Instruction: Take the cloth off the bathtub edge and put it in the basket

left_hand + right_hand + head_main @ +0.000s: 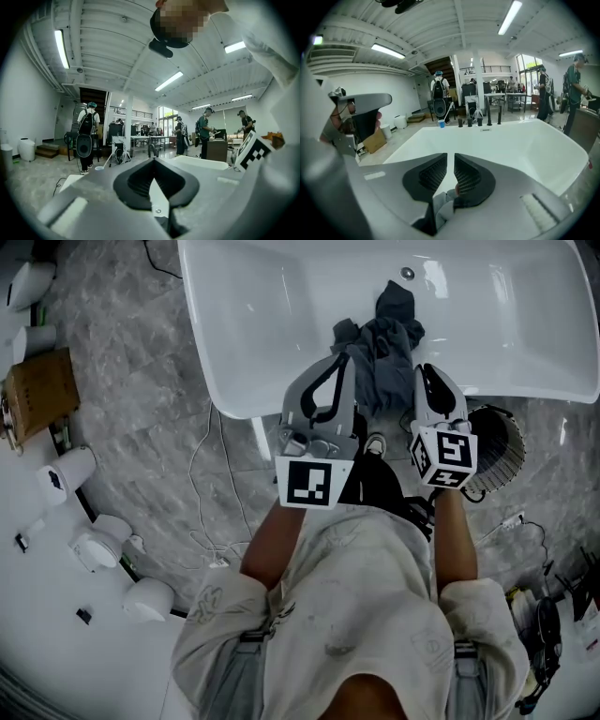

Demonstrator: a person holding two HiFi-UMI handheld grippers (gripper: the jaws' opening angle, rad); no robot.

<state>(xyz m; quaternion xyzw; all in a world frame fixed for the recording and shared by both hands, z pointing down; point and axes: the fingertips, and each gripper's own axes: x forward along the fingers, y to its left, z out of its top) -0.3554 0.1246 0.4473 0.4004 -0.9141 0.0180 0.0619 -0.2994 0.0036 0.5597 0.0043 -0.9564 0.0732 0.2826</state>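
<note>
A dark grey cloth (386,338) lies crumpled over the near rim of the white bathtub (244,404), partly hanging into the tub. My left gripper (344,359) hovers at the cloth's left side; in the left gripper view its jaws (152,159) are shut with nothing in them, pointing up into the room. My right gripper (424,369) is at the cloth's right side. Its jaws (450,157) stand a narrow slit apart with nothing between the pads, and a fold of cloth (442,206) shows beneath them. The wire basket (502,442) stands on the floor at the right, by the tub.
A cardboard box (37,390) and white round fittings (70,470) line the left side. Cables (211,502) trail over the marble floor. Black taps (480,121) stand at the tub's far end. Several people (86,136) stand far off in the room.
</note>
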